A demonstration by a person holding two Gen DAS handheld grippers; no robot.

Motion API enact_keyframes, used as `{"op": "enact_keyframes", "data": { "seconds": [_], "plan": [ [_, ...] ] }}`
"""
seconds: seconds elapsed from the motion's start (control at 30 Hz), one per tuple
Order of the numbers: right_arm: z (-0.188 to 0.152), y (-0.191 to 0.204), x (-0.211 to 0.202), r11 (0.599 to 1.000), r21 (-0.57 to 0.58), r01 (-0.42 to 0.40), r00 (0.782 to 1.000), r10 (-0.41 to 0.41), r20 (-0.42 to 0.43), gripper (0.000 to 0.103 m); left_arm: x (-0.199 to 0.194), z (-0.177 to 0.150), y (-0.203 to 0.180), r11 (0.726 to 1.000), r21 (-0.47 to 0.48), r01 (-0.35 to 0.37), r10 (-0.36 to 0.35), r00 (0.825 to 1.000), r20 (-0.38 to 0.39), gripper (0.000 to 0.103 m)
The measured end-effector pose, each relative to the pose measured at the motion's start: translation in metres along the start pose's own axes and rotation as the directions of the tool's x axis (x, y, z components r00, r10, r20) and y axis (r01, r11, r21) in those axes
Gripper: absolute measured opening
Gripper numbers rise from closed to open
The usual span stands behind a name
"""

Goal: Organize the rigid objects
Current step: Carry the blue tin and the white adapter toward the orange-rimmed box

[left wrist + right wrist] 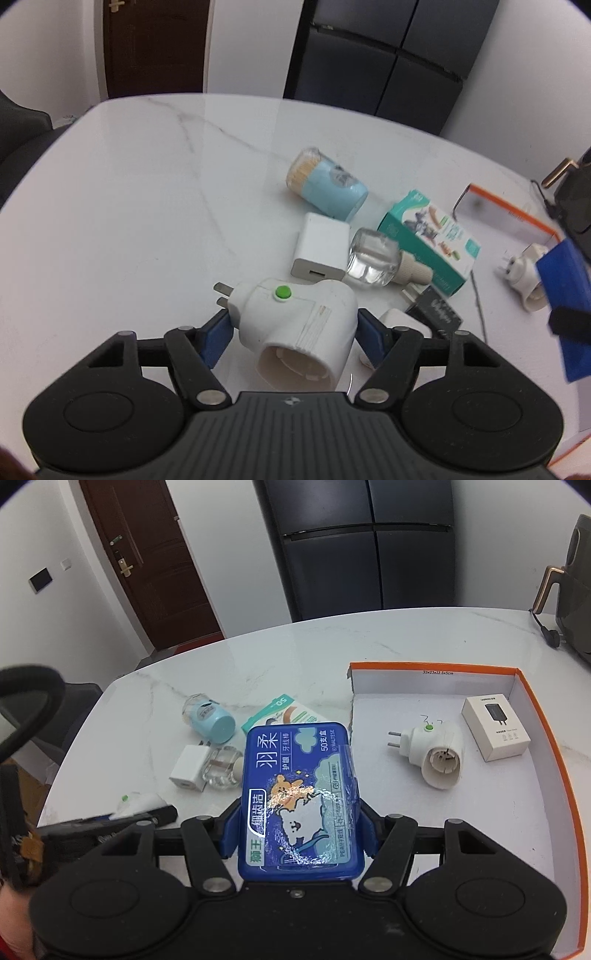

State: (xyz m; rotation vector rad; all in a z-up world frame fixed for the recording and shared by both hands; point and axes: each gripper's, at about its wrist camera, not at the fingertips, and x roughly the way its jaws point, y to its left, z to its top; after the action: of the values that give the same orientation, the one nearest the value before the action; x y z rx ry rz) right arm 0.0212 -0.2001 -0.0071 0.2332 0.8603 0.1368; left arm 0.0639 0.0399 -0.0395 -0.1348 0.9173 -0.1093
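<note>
Left wrist view: left tongs (293, 330) are pinching the white plug adapter (295, 328) (pads touching both sides). Right tongs (297, 832) are clamping the blue floss box (299, 797); keeping it level over the orange-rimmed box (546, 734) should suit release.

The right gripper (297, 830) clamps a blue case (299, 801) above the counter (155, 709). To the right, an orange-rimmed box (546, 731) holds a white plug (432, 755) and a small carton (495, 727). Left lie a charger (188, 768) and a bottle (223, 770).
</note>
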Motion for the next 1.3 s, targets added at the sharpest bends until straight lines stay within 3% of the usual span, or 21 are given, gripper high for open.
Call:
{"op": "enact_keyframes", "data": {
  "seconds": [0.4, 0.8, 1.3],
  "plan": [
    [-0.026, 0.016, -0.025, 0.998, -0.04, -0.046, 0.999, 0.046, -0.011, 0.073, -0.06, -0.006, -0.028, 1.0, 0.027, 0.005, -0.007, 0.997, 0.076, 0.072],
    [-0.031, -0.011, -0.052, 1.0, -0.011, -0.025, 0.999, 0.025, 0.035, 0.073, -0.075, -0.005, -0.055, 0.999, 0.038, 0.029, -0.033, 0.994, 0.104, 0.073],
    [-0.028, -0.043, -0.072, 0.999, 0.042, 0.028, 0.996, -0.032, 0.079, 0.073, -0.075, -0.01, -0.1, 0.99, 0.121, 0.069, -0.081, 0.992, 0.095, 0.073]
  ]
}}
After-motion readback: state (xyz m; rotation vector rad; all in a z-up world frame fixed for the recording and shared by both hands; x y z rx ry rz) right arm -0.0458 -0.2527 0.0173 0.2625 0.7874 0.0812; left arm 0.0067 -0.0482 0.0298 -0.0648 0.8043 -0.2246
